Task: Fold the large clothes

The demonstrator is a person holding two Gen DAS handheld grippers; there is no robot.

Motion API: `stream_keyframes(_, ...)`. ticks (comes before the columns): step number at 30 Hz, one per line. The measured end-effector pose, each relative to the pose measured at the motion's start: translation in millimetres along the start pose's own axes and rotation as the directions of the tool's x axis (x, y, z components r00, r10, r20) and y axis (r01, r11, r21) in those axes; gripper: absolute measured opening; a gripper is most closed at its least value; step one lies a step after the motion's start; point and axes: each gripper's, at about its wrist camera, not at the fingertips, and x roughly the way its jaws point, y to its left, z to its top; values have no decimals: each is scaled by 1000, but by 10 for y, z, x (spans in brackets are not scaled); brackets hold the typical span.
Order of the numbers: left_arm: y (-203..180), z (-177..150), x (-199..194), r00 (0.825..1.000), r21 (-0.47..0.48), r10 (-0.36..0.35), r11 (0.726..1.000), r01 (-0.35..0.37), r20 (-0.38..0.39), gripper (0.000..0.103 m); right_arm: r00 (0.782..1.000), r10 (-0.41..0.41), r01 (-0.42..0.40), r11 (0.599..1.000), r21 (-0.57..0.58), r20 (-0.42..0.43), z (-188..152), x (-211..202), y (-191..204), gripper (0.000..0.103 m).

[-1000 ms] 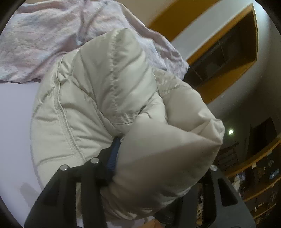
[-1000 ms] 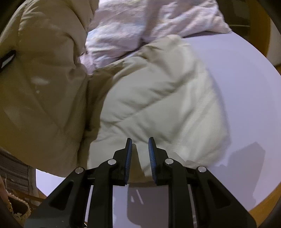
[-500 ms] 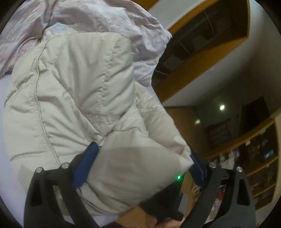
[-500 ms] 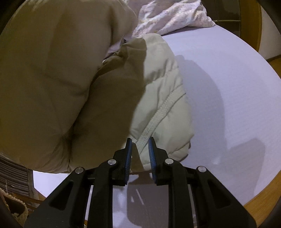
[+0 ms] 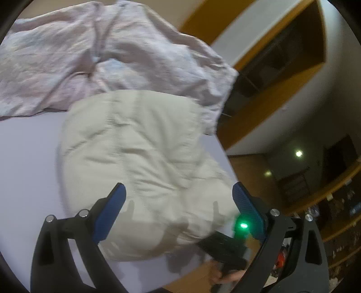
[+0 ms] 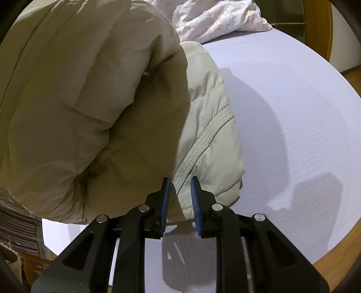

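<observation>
A cream puffer jacket (image 5: 140, 146) lies bunched in a folded heap on the pale lavender table (image 5: 27, 157). My left gripper (image 5: 180, 198) hovers just above the heap's near end, jaws wide open, blue pads clear of the fabric. In the right wrist view the jacket (image 6: 90, 101) bulges up at the left. Its stitched hem runs down between the pads of my right gripper (image 6: 179, 193), which is shut on that edge low over the table (image 6: 282, 112). A hand (image 5: 227, 276) on the right gripper's black body shows at the bottom of the left wrist view.
A crumpled pink cloth (image 5: 101, 56) lies behind the jacket at the table's far side, also in the right wrist view as the pink cloth (image 6: 221, 18). The table edge (image 5: 225, 162) drops to a wooden floor. Wooden shelving (image 5: 282, 56) stands beyond.
My left gripper let go of the jacket's fold, opened wide and drew back; the fold dropped onto the heap. In the right wrist view the jacket swung over toward the still-closed right gripper.
</observation>
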Motion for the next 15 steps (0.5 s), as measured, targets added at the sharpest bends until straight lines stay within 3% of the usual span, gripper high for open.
stream_keyframes(7, 470, 115, 92, 988, -61, 154, 986, -153, 0, 95, 1000, -8, 8, 1000, 8, 1, -2, 31, 29, 21)
stream_keyframes(15, 684, 50, 384, 976, -58, 211, 975, -215, -58, 94, 1000, -9, 9, 1000, 10, -1, -5, 48, 37, 21)
